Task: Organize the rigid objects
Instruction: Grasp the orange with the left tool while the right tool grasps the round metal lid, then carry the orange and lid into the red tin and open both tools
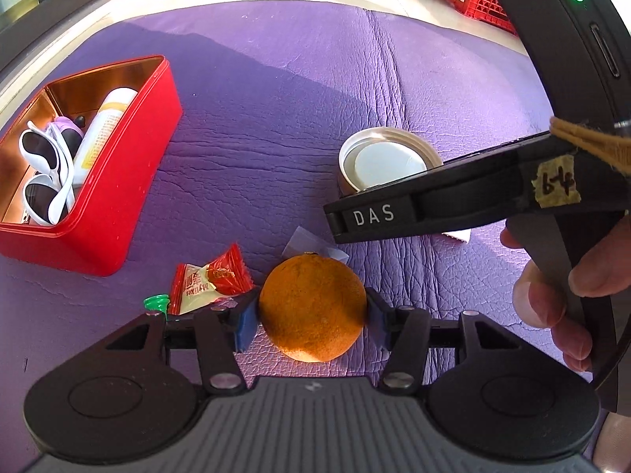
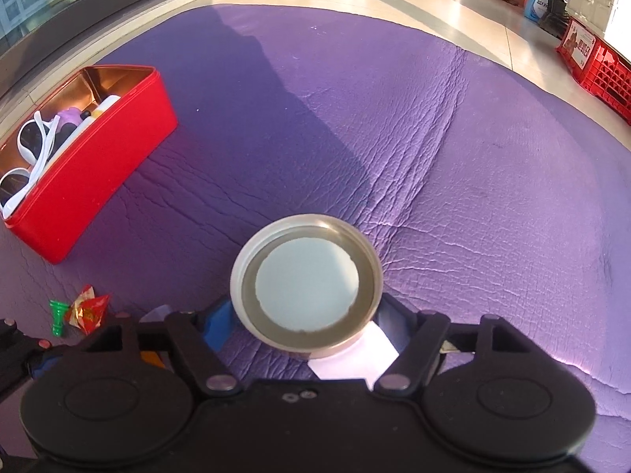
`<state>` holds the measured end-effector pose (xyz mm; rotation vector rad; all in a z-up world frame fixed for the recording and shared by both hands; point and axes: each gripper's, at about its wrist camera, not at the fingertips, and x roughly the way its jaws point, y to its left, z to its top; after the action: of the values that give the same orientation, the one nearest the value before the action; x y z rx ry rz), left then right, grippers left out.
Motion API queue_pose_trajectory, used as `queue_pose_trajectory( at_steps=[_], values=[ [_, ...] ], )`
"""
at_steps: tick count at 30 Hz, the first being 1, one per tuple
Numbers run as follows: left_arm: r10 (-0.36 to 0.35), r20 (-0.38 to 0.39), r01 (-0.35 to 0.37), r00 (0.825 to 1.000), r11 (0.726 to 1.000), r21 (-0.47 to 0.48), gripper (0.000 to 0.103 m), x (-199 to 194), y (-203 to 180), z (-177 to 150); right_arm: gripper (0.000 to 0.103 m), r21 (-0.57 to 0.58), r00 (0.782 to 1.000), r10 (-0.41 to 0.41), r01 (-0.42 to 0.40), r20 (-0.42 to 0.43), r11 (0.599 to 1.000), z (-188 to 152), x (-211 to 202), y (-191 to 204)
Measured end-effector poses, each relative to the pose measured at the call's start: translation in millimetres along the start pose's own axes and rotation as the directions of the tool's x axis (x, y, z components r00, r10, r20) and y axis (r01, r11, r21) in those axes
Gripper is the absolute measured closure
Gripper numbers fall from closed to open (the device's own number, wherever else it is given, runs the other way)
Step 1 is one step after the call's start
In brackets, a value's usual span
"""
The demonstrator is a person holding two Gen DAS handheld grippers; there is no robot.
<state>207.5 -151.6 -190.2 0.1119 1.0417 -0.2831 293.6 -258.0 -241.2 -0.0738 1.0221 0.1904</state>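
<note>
a: while the left gripper [image 1: 311, 311] pinches the orange [image 1: 311, 307] near the mat's [image 1: 276, 118] front edge, the red tin [image 1: 130, 181] sits far left w/ open mat between.
b: right gripper [image 2: 305, 315] clamps the lid [image 2: 307, 285]; only the left view shows the orange.

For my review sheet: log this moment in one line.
left gripper: shut on orange | right gripper: around gold lid, contact unclear | red tin: sunglasses, bottle
</note>
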Motion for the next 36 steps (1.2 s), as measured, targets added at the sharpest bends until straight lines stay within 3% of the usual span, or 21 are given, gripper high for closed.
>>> queue_pose_trajectory(
  at_steps=[11,20,36],
  values=[
    [-0.042,-0.032,0.041,0.999,0.999,-0.027,0.050,-17.3,10.9,0.5,0.029,-0.025,0.999,-0.038,0.038,0.020,0.999,5.1,-29.8,6.6],
    [-0.035,-0.023,0.034,0.999,0.998,-0.053,0.050,-62.8,26.4,-1.8,0.029,-0.070,0.999,-0.014,0.017,0.044,0.997,17.1,-77.3,30.5],
    [0.080,0.046,-0.070,0.996,0.983,-0.172,0.050,-135.0,116.4,17.8,0.029,-0.155,0.995,0.030,-0.016,0.091,0.988,35.2,-135.0,90.7]
  ],
)
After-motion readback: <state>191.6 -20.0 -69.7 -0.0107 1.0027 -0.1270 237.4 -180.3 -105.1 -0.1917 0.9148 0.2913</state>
